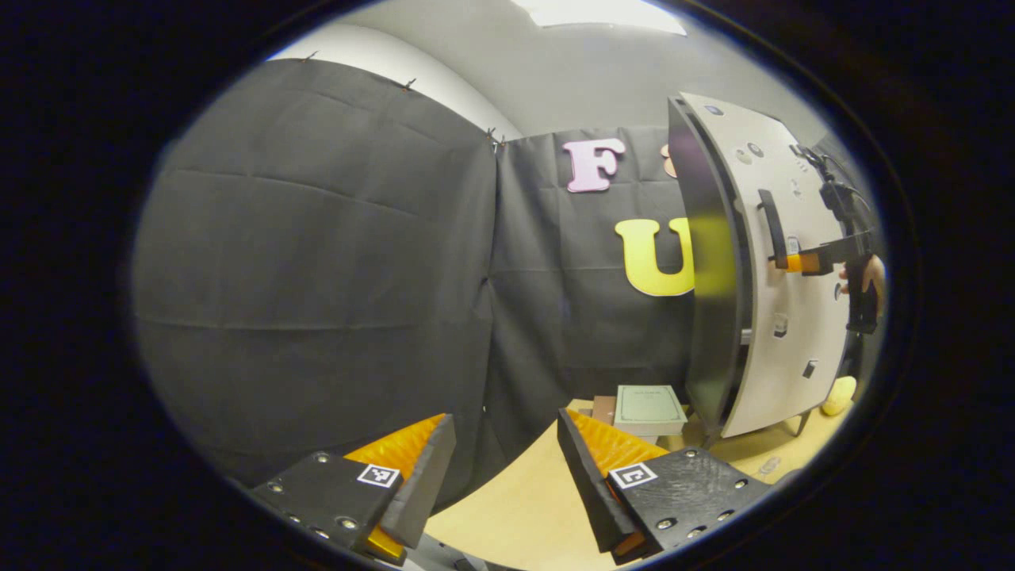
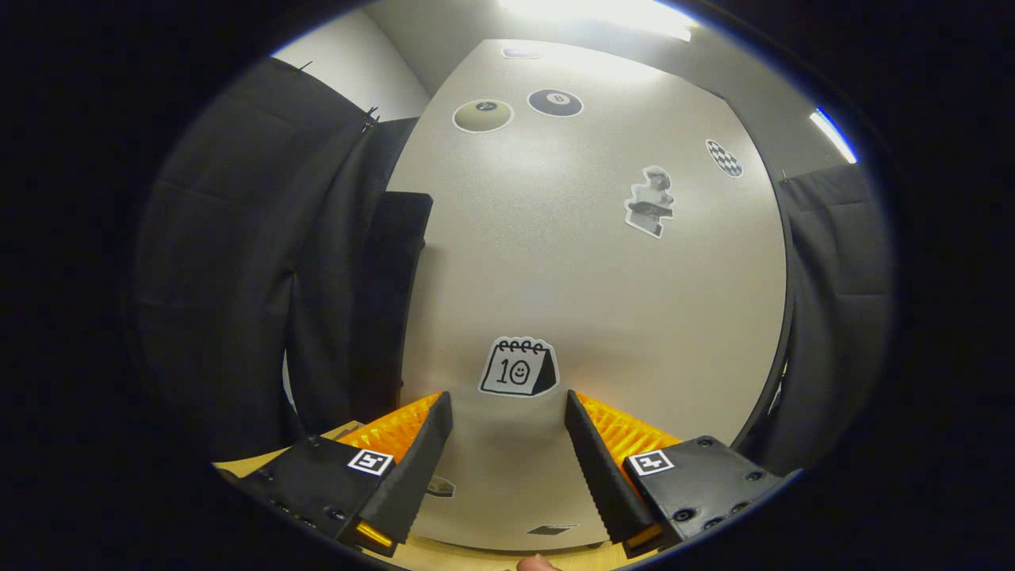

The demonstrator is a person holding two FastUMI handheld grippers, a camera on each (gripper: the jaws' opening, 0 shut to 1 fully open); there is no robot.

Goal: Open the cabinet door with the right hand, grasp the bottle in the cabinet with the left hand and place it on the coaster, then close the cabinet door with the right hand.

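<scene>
Now right gripper [image 2: 507, 416] spread, close against cabinet door [image 2: 587, 262]; left gripper [image 1: 503, 436] spread.

My wooden table [image 1: 523, 507] carries the cabinet [image 1: 781, 317], a small stack of books [image 1: 646, 408] beside it, and a yellow object [image 1: 839, 395].

The right claw [image 2: 507, 432] faces the pale front of the cabinet door [image 2: 587, 270] at close range, its two fingers [image 2: 416, 464] spread apart with nothing between them. Just beyond the fingertips sits a calendar sticker [image 2: 518, 367] on the door. Higher up are two billiard-ball stickers [image 2: 483, 116], side by side, a checkered round sticker [image 2: 723, 157] toward the right, and a cut-out figure sticker [image 2: 650, 201] below it. Black cloth [image 2: 230, 277] hangs on the left and right of the door. A strip of wooden desk [image 2: 262, 460] shows at the near left, under the door's lower edge.
</scene>
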